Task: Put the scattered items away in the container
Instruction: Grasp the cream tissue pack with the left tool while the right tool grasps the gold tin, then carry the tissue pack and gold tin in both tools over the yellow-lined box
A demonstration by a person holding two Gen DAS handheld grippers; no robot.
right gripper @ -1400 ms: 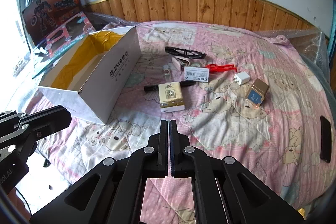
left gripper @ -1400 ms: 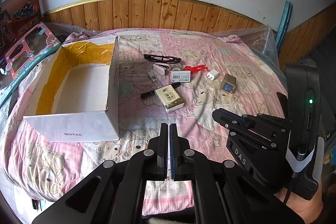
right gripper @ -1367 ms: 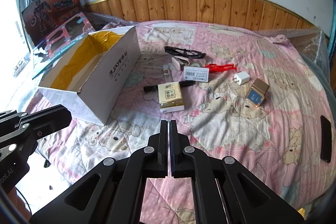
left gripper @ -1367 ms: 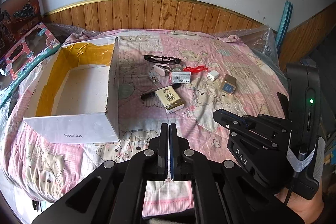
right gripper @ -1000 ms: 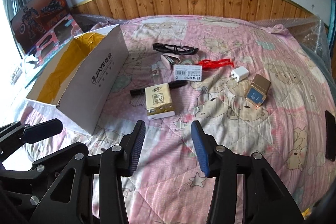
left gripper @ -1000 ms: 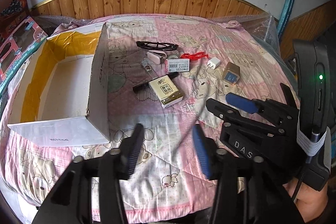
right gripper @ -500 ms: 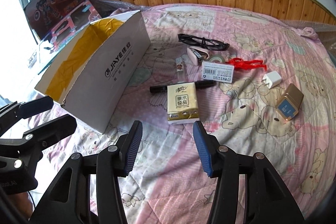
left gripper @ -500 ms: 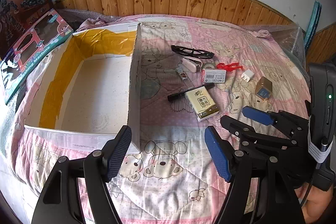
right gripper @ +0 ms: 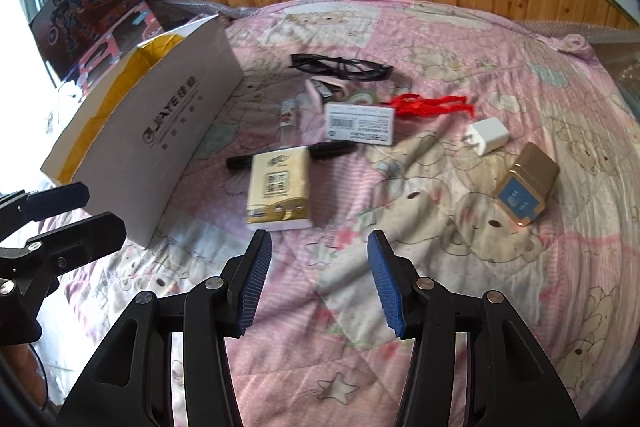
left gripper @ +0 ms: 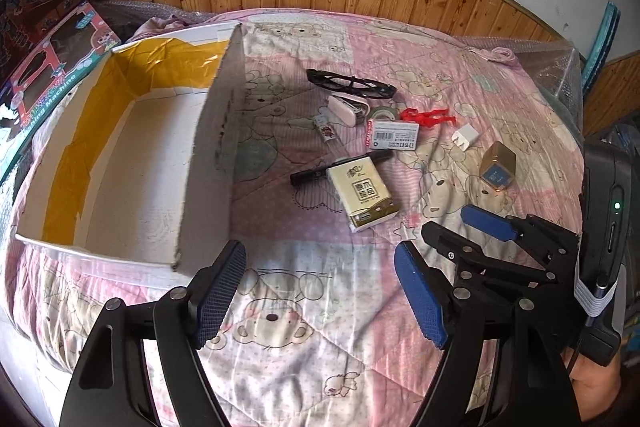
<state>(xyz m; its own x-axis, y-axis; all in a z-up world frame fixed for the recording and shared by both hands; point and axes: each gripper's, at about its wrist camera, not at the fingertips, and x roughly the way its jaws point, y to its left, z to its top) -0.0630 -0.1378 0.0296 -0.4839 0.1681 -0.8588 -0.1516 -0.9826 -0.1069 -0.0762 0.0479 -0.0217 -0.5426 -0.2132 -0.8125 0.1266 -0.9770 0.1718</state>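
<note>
Left wrist view is showing the left gripper [left gripper: 320,287] hovering with fingers spread and empty, just beside the cardboard box [left gripper: 208,163] lying open on the bed [left gripper: 440,67]. The right gripper [right gripper: 320,275], fingers also spread and empty, is hanging over the tissue pack [right gripper: 279,187] lying right of the box, among glasses [right gripper: 340,67] and a charger [right gripper: 487,137].

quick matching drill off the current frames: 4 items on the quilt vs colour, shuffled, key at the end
Items:
1. tissue pack
2. ribbon
3. glasses
4. charger plug

Colours:
A. white
B. black
C. cream and gold
D. red

Pairs: 1-C, 2-D, 3-B, 4-A
</note>
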